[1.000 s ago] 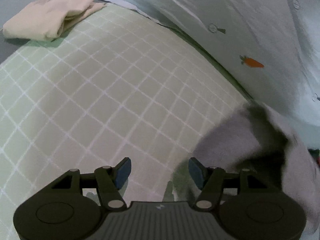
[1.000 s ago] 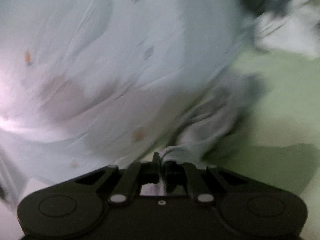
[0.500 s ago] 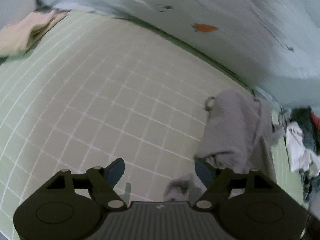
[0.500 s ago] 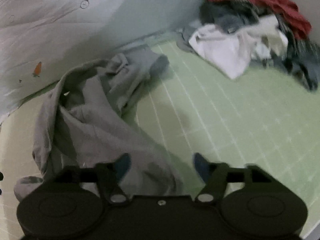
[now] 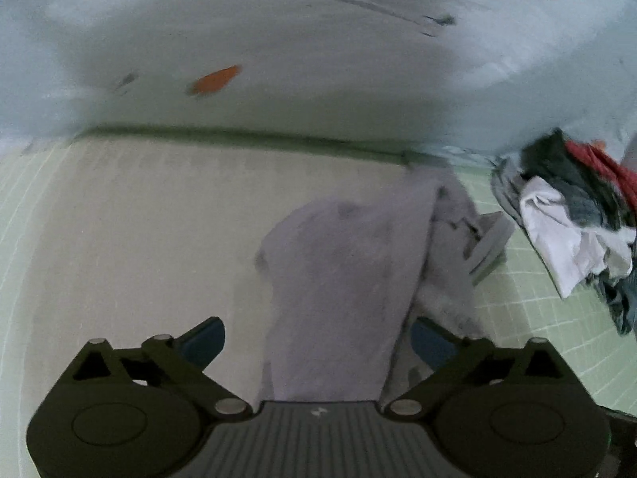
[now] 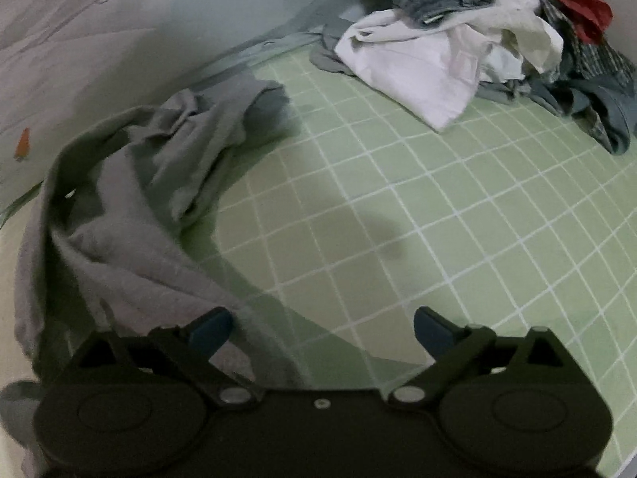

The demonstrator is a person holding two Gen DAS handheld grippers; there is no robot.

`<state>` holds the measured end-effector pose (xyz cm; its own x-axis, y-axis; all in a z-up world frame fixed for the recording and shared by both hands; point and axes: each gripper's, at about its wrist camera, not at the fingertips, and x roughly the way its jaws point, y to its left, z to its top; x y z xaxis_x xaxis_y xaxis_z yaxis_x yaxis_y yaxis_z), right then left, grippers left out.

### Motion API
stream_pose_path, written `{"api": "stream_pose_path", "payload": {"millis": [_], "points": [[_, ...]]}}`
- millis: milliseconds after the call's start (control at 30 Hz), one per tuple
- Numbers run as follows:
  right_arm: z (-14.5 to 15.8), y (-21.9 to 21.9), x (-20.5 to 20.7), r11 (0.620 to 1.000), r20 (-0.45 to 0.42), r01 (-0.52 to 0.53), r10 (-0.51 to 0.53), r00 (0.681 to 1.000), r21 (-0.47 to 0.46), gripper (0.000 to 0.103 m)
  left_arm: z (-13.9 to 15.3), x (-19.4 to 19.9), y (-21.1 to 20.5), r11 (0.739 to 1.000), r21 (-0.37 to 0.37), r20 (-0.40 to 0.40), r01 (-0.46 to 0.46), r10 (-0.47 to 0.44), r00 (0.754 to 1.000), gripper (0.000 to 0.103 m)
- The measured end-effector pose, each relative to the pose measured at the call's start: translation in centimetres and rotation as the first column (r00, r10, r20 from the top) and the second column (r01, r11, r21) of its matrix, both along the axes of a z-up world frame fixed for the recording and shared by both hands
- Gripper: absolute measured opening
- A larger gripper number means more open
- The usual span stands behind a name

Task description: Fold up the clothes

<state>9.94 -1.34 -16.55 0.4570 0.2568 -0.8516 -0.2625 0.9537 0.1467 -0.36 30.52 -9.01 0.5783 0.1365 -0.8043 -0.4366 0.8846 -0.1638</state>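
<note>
One grey garment (image 6: 131, 207), one clothes heap (image 6: 497, 40)

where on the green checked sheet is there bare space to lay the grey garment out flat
Bare sheet lies between the crumpled grey garment and the clothes pile, and again on the garment's other side, below the pale carrot-print cover. It is crowded around the pile.

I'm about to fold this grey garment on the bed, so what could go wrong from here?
1. The grey garment lies bunched and twisted, so a grab may pinch several layers and fold in creases.
2. Both grippers' jaws are opening; the left gripper has cloth between its fingers, while the right gripper sits at the garment's edge and could close on the sheet instead.
3. The pile lies nearby, so spreading the garment may snag it.
</note>
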Motion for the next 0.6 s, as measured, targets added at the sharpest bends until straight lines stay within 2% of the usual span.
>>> {"api": "stream_pose_path", "payload": {"millis": [133, 200, 233, 300, 367, 433, 500, 600], "points": [[-0.5, 0.6, 0.3, 1.000, -0.007, 0.012, -0.012, 1.000, -0.009, 0.101, -0.7, 4.5, -0.6, 0.997, 0.025, 0.009, 0.075, -0.075, 0.997, 0.101], [-0.8, 0.9, 0.3, 1.000, -0.017, 0.010, -0.010, 1.000, -0.009, 0.101, -1.3, 6.3, -0.6, 0.997, 0.015, 0.009, 0.077, -0.077, 0.997, 0.100], [-1.0, 1.1, 0.3, 1.000, -0.026, 0.009, -0.009, 1.000, -0.009, 0.101, -1.6, 6.8, -0.6, 0.998, 0.009, 0.009, 0.067, -0.068, 0.998, 0.097], [-1.3, 1.3, 0.4, 1.000, -0.040, 0.005, -0.005, 0.999, -0.011, 0.101, -2.1, 7.6, -0.3, 0.999, 0.004, 0.008, 0.046, -0.046, 0.999, 0.072], [-1.4, 1.7, 0.5, 1.000, -0.046, -0.007, 0.006, 0.999, -0.020, 0.101, -2.4, 7.7, 0.4, 1.000, 0.012, -0.007, 0.016, -0.016, 1.000, 0.038], [-1.7, 2.1, 0.4, 0.999, -0.051, -0.028, 0.026, 0.998, -0.035, 0.102, -2.3, 6.7, 1.6, 1.000, -0.008, 0.013, -0.017, 0.017, 1.000, 0.013], [-2.0, 2.6, 0.3, 0.997, -0.063, -0.053, 0.050, 0.997, -0.056, 0.102, -1.5, 4.9, 3.2, 0.996, -0.044, 0.068, -0.073, 0.076, 0.995, 0.012], [-2.7, 3.5, -0.2, 0.991, -0.074, -0.095, 0.088, 0.993, -0.094, 0.102, 0.5, 1.3, 5.4, 0.982, 0.001, 0.124, -0.187, 0.186, 0.975, 0.010]]}}
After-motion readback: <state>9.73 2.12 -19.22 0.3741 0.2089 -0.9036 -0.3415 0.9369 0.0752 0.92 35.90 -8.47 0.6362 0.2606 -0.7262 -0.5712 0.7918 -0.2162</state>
